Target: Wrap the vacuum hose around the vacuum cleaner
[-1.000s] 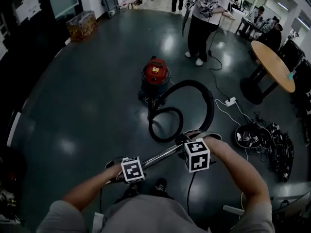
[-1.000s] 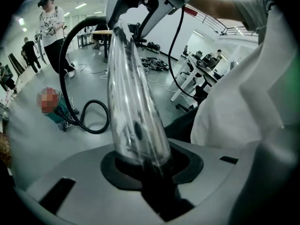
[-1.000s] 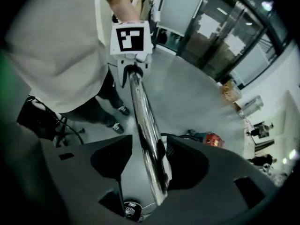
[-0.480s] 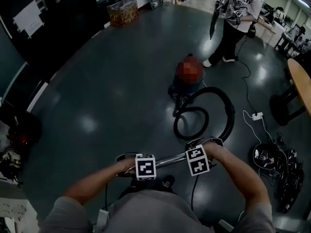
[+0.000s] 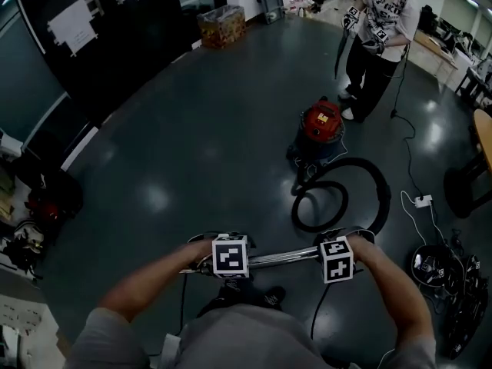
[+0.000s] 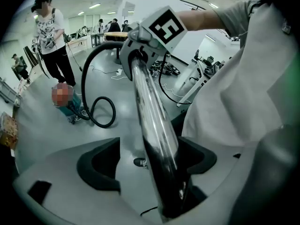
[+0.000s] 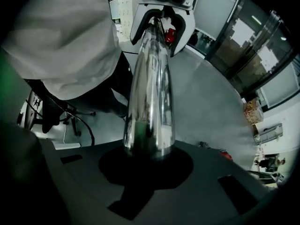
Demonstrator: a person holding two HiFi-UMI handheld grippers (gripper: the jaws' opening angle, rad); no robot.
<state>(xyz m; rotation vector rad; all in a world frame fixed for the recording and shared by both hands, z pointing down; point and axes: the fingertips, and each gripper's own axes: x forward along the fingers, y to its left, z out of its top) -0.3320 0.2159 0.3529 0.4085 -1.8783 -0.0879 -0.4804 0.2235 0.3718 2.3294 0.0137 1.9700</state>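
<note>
The red vacuum cleaner (image 5: pixel 323 125) stands on the dark floor, and its black hose (image 5: pixel 378 183) curls in loops in front of it. The hose ends in a chrome wand (image 5: pixel 280 259) that spans both grippers. My left gripper (image 5: pixel 228 261) has just been opening. In the left gripper view its jaws (image 6: pixel 150 161) stand apart around the wand (image 6: pixel 150 102), with a gap on the left side. My right gripper (image 5: pixel 337 261) has just been closing and is shut on the wand (image 7: pixel 152 78) near the hose end. The hose (image 6: pixel 86 78) and vacuum base (image 6: pixel 70 109) show far off.
A person (image 5: pixel 377 29) stands just behind the vacuum. A power strip (image 5: pixel 422 201) with its cable lies to the right, beside a pile of black gear (image 5: pixel 442 271). A cardboard box (image 5: pixel 223 23) sits by the far wall, and clutter (image 5: pixel 38 206) lies at the left.
The wand, tilted up to the right before, now lies nearly level between the grippers. The right gripper has come down and the left has risen. The view has swung left.
</note>
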